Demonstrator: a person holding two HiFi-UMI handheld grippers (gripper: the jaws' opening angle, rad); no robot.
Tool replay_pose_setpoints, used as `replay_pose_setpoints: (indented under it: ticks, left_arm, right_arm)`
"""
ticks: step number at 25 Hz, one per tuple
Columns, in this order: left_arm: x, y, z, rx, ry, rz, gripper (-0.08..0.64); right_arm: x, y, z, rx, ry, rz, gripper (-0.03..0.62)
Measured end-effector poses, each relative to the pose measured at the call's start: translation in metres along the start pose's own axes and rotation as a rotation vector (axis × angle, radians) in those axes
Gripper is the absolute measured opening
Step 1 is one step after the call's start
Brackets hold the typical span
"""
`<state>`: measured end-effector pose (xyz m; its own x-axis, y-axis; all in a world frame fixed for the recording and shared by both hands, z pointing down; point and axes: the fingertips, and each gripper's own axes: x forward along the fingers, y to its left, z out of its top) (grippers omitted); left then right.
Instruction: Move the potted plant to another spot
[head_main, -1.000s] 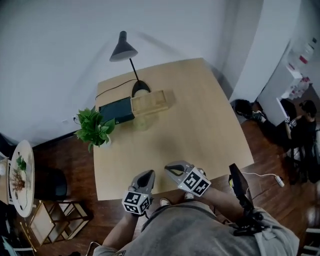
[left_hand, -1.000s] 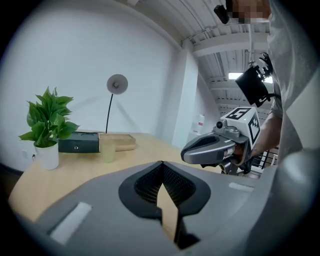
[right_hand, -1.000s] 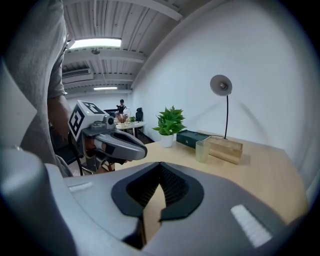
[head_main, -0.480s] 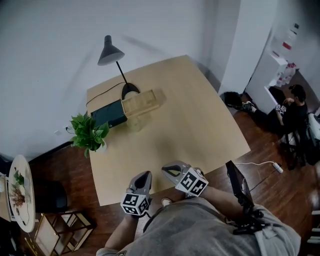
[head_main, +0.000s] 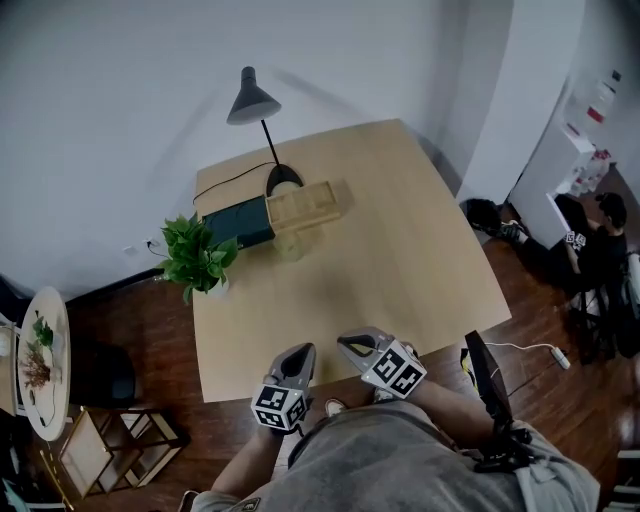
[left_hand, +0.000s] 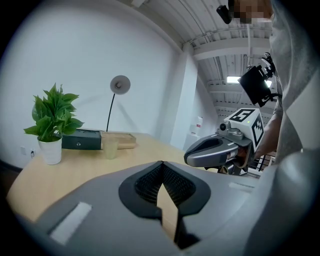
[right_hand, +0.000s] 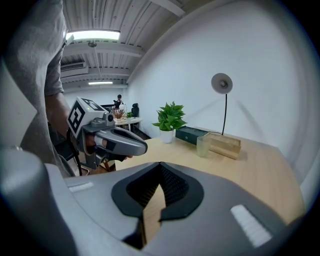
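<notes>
A leafy green plant in a small white pot (head_main: 201, 257) stands at the left edge of the wooden table (head_main: 400, 260); it also shows in the left gripper view as the potted plant (left_hand: 50, 126) and in the right gripper view as the potted plant (right_hand: 170, 121). Both grippers hover over the near edge of the table, far from the plant. My left gripper (head_main: 301, 353) is shut with nothing in it, its tips (left_hand: 161, 163) meeting. My right gripper (head_main: 347, 343) is shut and empty too, tips (right_hand: 159, 163) together. Each gripper shows in the other's view.
A black desk lamp (head_main: 254, 110) stands at the back, its cable trailing left. A dark green box (head_main: 238, 224), a wooden tray (head_main: 306, 204) and a pale cup (head_main: 290, 246) sit beside the plant. A round side table (head_main: 40, 362) stands far left; a seated person (head_main: 598, 240) at right.
The head view has swung about, so the table shifted in the picture. Both grippers stay shut in about the same place at the near edge. The plant has not moved on the table.
</notes>
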<state>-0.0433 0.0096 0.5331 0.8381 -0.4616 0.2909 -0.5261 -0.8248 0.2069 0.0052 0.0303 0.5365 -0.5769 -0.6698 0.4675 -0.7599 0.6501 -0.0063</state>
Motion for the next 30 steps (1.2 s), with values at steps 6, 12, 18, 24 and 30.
replay_pose_setpoints:
  ticks: [6, 12, 18, 24, 30]
  left_arm:
    - [-0.001, -0.001, 0.002, -0.001, -0.012, 0.016, 0.003]
    - [0.0, 0.001, 0.006, 0.012, -0.019, 0.026, 0.003]
    - [0.0, 0.006, 0.006, 0.013, -0.014, 0.037, 0.003]
    - [0.0, 0.007, 0.009, 0.011, -0.008, 0.035, 0.003]
    - [0.004, 0.007, 0.012, 0.016, -0.029, 0.036, 0.003]
  right_arm:
    - [0.002, -0.002, -0.003, 0.006, -0.003, 0.009, 0.005]
    - [0.002, -0.008, -0.004, 0.013, -0.005, 0.003, 0.005]
    - [0.007, -0.01, -0.001, 0.005, -0.005, 0.013, 0.005]
    - [0.007, -0.013, 0.003, -0.002, -0.003, 0.01, 0.005]
    - [0.003, -0.018, 0.005, -0.019, 0.0, 0.005, 0.005]
